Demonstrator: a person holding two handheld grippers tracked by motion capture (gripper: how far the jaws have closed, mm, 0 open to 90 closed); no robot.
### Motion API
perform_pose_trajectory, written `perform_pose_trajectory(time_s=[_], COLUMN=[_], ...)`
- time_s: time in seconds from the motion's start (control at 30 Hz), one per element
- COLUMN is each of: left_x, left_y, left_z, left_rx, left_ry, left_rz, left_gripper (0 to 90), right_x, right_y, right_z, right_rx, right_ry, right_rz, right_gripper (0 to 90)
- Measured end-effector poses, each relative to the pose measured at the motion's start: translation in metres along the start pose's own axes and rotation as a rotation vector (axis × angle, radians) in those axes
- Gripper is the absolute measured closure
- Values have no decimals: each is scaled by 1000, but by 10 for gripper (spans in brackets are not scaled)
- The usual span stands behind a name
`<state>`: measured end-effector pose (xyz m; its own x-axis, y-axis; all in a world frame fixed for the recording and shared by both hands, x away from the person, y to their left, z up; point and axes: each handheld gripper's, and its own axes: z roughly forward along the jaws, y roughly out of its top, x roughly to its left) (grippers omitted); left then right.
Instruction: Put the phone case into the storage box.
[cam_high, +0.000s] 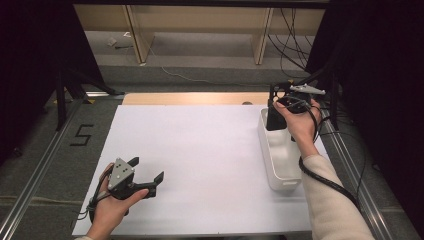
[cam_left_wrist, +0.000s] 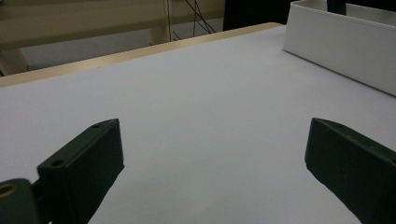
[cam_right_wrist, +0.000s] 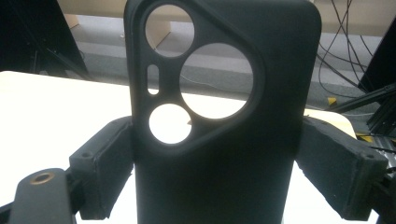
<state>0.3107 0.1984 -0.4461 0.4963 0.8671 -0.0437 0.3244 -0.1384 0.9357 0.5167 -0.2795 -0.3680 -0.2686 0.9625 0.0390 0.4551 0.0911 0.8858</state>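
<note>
**Phone case held upright over the white bin**

The black phone case (cam_right_wrist: 224, 121) stands upright between the jaws of the right gripper (cam_right_wrist: 219, 172), which clamp it across its width by the two long edges. That grip leaves the flat back and its camera cut-outs facing the gripper's camera. In the high view the case (cam_high: 274, 116) sits at the far end of the white bin (cam_high: 281, 165), on the right side of the table (cam_high: 200, 150). Held by its edges and kept vertical, it looks ready either to lift clear of the bin or to go down into it; I cannot tell which.

The left gripper (cam_high: 146, 176) rests near the front left of the table, jaws spread wide with nothing between them, probably just waiting.

The case's lower end is cut off in the right gripper view. In the high view the hand (cam_high: 300, 122) partly covers it, so whether it touches the bin floor cannot be made out.
</note>
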Motion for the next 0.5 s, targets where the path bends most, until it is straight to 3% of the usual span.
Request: perform_pose_trajectory(time_s=[0.5], left_x=[0], left_y=[0], left_z=[0], left_rx=[-1], left_ry=[2], left_rz=[0], left_gripper=[40], right_x=[1], right_y=[0], right_z=[6], right_rx=[0], right_ry=[4], right_rz=[3], right_gripper=[157])
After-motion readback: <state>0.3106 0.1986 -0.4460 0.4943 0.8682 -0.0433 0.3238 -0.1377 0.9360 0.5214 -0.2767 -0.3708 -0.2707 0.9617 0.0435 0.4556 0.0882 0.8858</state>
